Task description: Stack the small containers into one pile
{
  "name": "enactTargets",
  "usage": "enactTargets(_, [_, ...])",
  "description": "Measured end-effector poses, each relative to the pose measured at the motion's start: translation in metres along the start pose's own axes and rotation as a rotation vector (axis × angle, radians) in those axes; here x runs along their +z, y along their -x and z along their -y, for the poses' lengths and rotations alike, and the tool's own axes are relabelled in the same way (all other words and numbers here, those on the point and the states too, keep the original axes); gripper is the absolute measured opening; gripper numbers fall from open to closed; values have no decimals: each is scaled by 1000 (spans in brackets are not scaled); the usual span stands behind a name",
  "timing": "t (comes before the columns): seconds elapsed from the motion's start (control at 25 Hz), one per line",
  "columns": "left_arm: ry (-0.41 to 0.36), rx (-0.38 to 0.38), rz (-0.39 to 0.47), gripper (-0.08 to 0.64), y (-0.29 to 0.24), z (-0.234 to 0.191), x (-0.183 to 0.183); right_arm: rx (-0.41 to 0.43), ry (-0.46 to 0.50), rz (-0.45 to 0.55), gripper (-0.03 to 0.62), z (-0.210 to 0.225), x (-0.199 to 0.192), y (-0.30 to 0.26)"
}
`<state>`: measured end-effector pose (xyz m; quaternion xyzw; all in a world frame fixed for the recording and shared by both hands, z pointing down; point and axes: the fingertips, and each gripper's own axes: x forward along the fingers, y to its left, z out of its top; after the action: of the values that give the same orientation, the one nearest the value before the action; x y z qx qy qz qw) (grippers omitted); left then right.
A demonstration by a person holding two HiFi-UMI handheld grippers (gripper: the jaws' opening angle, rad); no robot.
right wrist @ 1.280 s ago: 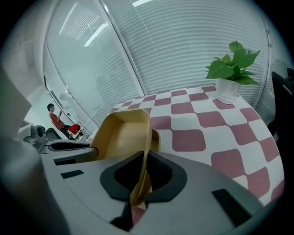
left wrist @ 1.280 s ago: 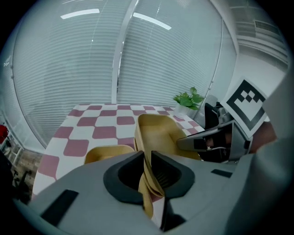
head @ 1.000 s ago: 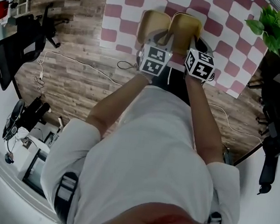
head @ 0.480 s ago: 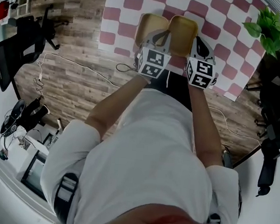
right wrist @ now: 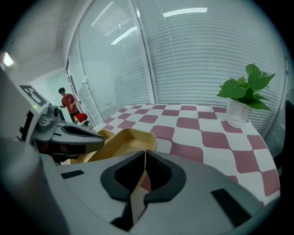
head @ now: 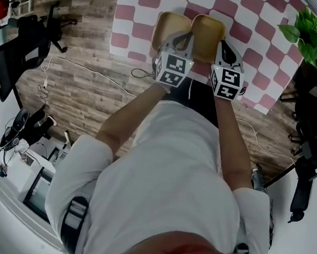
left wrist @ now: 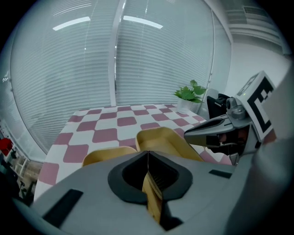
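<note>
Left gripper (left wrist: 148, 158): my jaws are pinched on the left tub (head: 170, 24), at its rim.
Right gripper (right wrist: 144, 160): jaws clamped on the right tub (head: 209, 28), at its rim.
Tubs: side by side at 12 o'clock, checked worktop (head: 137, 14) beneath.

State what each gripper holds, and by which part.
Left gripper: left container, by its near rim. Right gripper: right container, near rim too.
</note>
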<state>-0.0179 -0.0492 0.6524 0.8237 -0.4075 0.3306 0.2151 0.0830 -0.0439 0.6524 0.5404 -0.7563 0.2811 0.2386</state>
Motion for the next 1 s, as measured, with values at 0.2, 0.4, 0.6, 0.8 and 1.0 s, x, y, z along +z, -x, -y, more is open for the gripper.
enactTargets(0.2, [23, -5, 79, 34, 36, 8, 33, 15, -10, 86, 34, 8, 36, 36])
enactTargets(0.4, [25, -47, 191, 34, 81, 32, 86, 42, 32, 182, 34, 12, 84, 88])
enactTargets(0.6, [39, -68, 310, 34, 126, 55, 132, 78, 57, 298, 34, 2, 132, 147])
enactTargets(0.8, [30, -70, 362, 34, 147, 75, 151, 104, 63, 344, 34, -3, 150, 177])
enactTargets(1.0, [38, -35, 373, 34, 154, 83, 154, 149, 73, 351, 34, -7, 150, 185])
